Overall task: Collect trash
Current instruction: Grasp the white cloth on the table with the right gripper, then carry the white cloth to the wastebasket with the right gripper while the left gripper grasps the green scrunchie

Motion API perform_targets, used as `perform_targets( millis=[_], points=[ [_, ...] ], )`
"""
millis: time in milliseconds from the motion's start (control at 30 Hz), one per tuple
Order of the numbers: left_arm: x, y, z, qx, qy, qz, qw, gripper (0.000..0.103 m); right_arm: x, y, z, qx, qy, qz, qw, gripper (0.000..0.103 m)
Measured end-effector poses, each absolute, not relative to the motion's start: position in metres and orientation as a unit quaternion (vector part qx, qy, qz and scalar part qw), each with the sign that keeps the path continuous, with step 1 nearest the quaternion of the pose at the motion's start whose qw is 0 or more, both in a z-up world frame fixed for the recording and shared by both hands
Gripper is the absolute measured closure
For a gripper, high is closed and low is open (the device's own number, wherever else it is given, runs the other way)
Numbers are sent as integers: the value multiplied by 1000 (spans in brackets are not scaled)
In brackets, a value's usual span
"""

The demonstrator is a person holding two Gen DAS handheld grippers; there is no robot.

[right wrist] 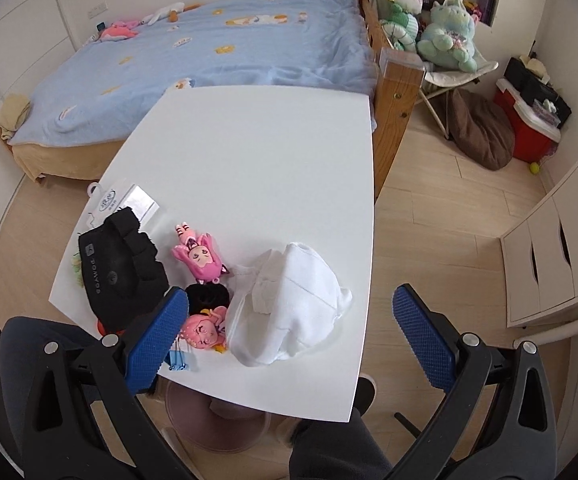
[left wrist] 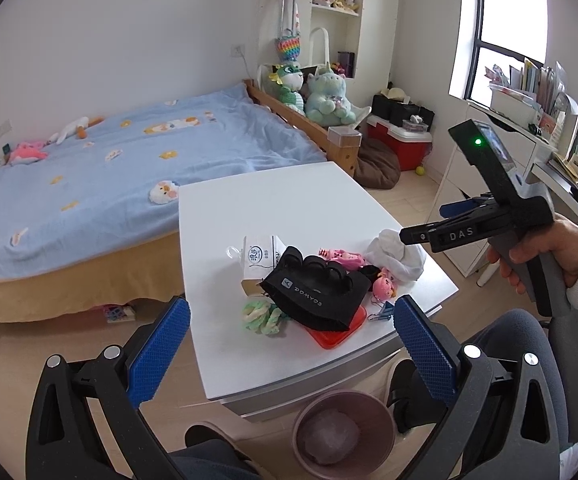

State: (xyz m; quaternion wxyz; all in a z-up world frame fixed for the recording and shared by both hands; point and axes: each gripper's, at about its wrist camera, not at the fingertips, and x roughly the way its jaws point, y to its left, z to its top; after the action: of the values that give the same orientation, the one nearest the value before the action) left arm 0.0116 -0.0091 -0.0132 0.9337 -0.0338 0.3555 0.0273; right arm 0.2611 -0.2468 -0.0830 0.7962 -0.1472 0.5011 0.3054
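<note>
Bedroom, white table [right wrist: 257, 140] beside bed: clutter heaped at near edge, white tissue wad [right wrist: 289, 304] among toys and black glove [left wrist: 313, 296]. Both grippers, left [left wrist: 289, 344] and right [right wrist: 289, 336], spread and empty. Bin [left wrist: 343, 432] below holds one wad (pickup apparently barely begun).

White table [right wrist: 257, 152], black glove [right wrist: 123, 272], pink doll [right wrist: 197, 256], blue bedspread [right wrist: 209, 52].

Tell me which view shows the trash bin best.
The left wrist view: the pink trash bin shows its whole open mouth, below the white table's near edge. The right wrist view shows only part of its rim, under the table edge.
</note>
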Motion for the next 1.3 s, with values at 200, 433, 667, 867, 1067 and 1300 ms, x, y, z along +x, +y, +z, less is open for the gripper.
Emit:
perform_targets(
  millis=[200, 433, 667, 867, 1067, 1300],
  points=[
    [11, -6, -16, -35, 359, 34, 932, 5, 277, -245, -106, -131, 539, 296, 777, 3],
    [12, -2, -19, -40, 364, 34, 930, 5, 281, -243, -117, -126, 557, 305, 762, 48],
    [13, -2, -20, -42, 364, 33, 930, 5, 278, -246, -113, -124, 543, 311, 770, 87],
    [14, -2, -22, -41, 366, 34, 929, 5, 271, -255, -95, -106, 522, 315, 786, 89],
    [22, 4, -28, -38, 375, 34, 926, 5, 259, -262, -67, -89, 499, 330, 796, 88],
    [40, 14, -45, -22, 413, 24, 910, 5, 245, -262, -44, -88, 484, 351, 797, 88]
  ],
)
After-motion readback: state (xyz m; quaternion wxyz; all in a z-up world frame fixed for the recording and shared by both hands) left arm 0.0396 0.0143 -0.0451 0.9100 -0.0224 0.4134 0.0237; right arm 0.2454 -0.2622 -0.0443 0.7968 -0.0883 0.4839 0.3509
